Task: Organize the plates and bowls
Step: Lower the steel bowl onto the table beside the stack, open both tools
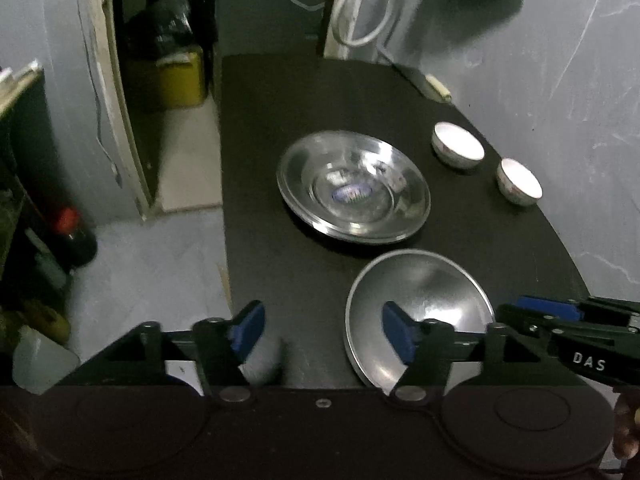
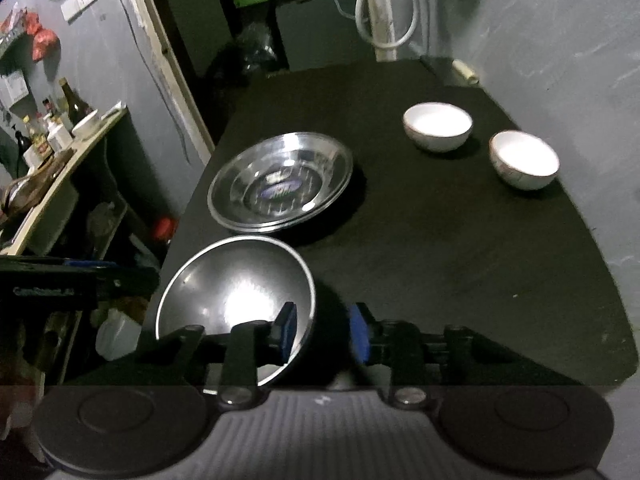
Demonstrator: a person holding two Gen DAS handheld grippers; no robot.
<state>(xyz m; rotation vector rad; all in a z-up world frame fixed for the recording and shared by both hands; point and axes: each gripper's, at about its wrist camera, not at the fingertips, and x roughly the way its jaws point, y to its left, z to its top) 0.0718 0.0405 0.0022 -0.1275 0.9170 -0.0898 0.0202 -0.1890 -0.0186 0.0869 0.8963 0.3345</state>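
I see both jaws apart, gripping nothing: left gripper (image 1: 322,334) wide, right gripper (image 2: 326,330) narrower, straddling the steel bowl (image 2: 236,300) rim. Behind it: steel plates (image 1: 354,188), 2 white bowls (image 2: 438,126) (image 2: 524,159).

The black tabletop (image 1: 304,128) fills the middle of both views and serves as landmark. Beyond its far edge a white hose (image 2: 384,20) hangs in a loop against a pale post. At its far right corner a small cream-coloured roll (image 1: 439,89) lies by the grey wall (image 1: 560,80). Left of the tabletop, past a doorway, stands a yellow container (image 1: 180,80). Further left, a side shelf (image 2: 60,160) carries bottles (image 2: 72,100) and a white dish (image 2: 86,124). Below the tabletop's left edge, a dark bottle with a red cap (image 1: 72,232) stands on the floor.
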